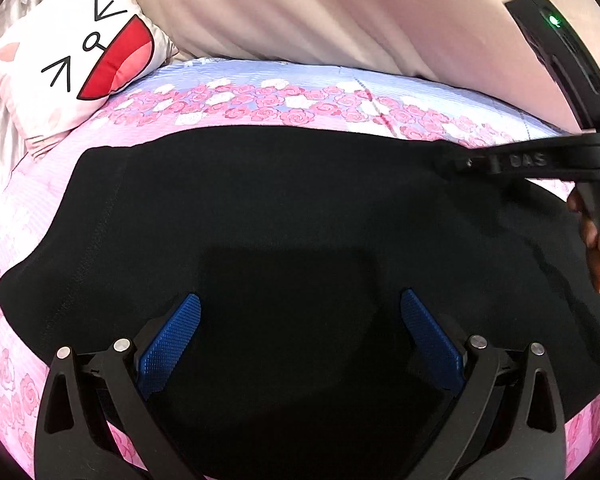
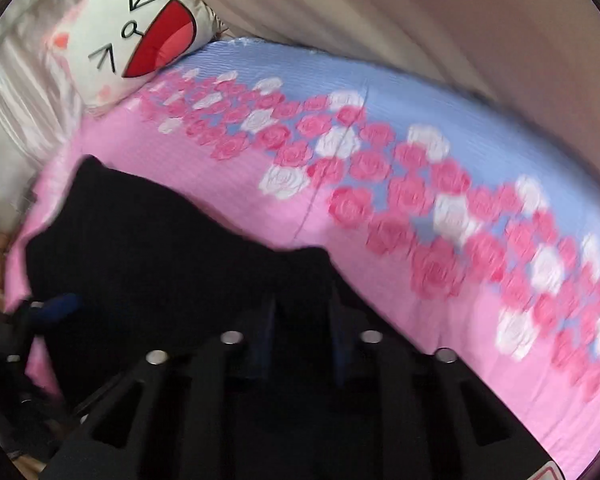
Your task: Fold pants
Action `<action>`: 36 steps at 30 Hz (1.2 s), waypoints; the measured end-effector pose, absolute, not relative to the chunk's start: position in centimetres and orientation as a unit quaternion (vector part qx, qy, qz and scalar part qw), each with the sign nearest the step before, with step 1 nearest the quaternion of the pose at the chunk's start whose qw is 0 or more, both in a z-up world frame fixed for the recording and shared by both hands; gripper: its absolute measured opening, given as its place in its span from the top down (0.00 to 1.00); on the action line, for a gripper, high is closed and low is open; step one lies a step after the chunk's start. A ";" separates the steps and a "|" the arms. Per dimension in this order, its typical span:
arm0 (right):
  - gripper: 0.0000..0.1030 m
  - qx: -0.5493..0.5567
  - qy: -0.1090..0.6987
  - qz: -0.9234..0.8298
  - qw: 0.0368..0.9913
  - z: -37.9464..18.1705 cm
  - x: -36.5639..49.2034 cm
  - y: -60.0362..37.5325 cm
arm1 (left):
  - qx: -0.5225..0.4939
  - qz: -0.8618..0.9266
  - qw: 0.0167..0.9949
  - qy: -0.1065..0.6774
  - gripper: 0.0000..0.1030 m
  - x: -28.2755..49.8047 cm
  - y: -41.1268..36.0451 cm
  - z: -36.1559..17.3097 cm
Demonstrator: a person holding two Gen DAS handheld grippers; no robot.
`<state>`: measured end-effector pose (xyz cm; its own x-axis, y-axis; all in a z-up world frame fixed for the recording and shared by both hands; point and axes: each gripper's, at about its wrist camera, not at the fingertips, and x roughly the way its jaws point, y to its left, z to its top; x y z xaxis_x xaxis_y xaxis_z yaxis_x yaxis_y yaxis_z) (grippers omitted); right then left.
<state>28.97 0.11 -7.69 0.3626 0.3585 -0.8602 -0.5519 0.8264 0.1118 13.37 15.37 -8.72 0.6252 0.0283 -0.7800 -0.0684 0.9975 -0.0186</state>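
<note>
Black pants [image 1: 284,208] flat on rose-print bedspread [image 1: 300,100] near cartoon pillow [image 1: 80,60], left gripper [image 1: 300,308] spread wide above the cloth, right gripper [image 2: 302,300] nearly pressed together, pinching a pants edge.

The right-wrist view is smeared by motion; the roses on the bedsheet [image 2: 440,208] streak, and the right gripper [image 2: 300,312] shows only dark narrow fingers against the black pants [image 2: 160,240] (whether cloth is pinched cannot be told). In the left-wrist view the pants [image 1: 260,208] run off the lower right edge; the cartoon-face pillow [image 1: 72,64] is cut at the left.
</note>
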 end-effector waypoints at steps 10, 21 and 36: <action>0.70 0.000 0.442 0.286 0.850 -5.1 29.4 -3.4 | -0.028 0.024 0.902 0.430 0.05 13.3 15.4 -8.7; 0.97 -0.016 0.449 0.267 0.853 -7.6 30.2 0.0 | -0.026 0.027 0.902 0.430 0.04 13.3 15.3 -8.8; 0.90 0.068 0.417 0.127 0.897 -5.6 17.0 -19.9 | -0.026 0.031 0.905 0.424 0.05 13.0 15.5 -8.5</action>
<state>17.04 -19.88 -5.61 0.6190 0.2855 -0.7316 -0.1717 0.9582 0.2287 13.00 15.50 -8.52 0.6376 0.0346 -0.7696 -0.0790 0.9967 -0.0207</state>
